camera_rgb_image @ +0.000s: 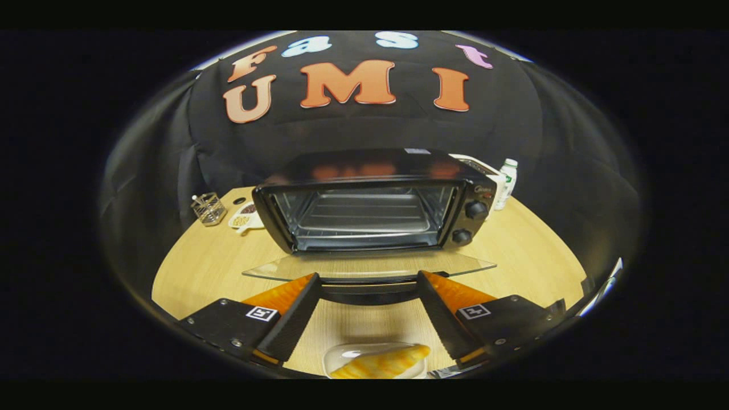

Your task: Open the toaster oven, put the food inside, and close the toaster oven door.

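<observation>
A black toaster oven (370,199) stands on the wooden table (529,256), its glass door (370,266) folded down flat toward me and its wire rack bare. The door's dark handle (370,287) lies just ahead of my fingertips. My gripper (369,279) is open, with nothing between its fingers. Below and between the fingers, close to me, a yellow-orange piece of food (381,361) rests on a clear glass plate (336,360).
Left of the oven sit a wire holder (208,208) and a small white dish (246,217). A white bottle (507,182) and a white appliance (478,166) stand behind the oven's right side. Two knobs (470,222) face me.
</observation>
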The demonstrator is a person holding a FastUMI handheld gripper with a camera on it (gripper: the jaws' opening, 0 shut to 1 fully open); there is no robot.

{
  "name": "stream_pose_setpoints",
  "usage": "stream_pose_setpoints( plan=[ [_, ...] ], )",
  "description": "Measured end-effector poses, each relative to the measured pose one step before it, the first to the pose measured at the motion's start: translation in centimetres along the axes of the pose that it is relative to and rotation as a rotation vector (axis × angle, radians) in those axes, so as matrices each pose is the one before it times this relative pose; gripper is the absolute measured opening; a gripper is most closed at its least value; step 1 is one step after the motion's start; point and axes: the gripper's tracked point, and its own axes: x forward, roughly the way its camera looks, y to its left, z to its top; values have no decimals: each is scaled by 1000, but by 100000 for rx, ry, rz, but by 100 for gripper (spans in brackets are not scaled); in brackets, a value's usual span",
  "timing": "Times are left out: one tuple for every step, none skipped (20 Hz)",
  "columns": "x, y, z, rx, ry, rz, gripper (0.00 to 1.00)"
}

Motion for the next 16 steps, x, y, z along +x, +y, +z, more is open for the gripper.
stream_pose_setpoints(
  plan=[
    [92, -62, -737, 99, 1362, 98, 99],
    [-50, 8, -897, 58, 1470, 109, 99],
    [115, 24, -798, 169, 1605, 93, 99],
    [27, -155, -944, 1268, 2269, 314, 99],
    [40, -124, -374, 1023, -179, -3, 100],
    [245, -111, -660, -6, 1068, 4, 99],
    [288, -102, -490, 307, 1077, -30, 100],
    [156, -11, -647, -45, 1556, -99, 100],
    [214, -26, -617, -38, 1771, -128, 100],
    [322, -39, -347, 245, 442, -103, 99],
    [442, -78, -247, 726, 820, -104, 99],
    [373, -44, -388, 832, 1379, -72, 100],
    [471, -37, -597, 552, 1109, -913, 100],
    [332, -100, -330, 850, 885, -814, 100],
    [90, -63, -40, 1342, 409, -758, 100],
    [-198, -12, 188, 1997, 46, -598, 100]
  ],
)
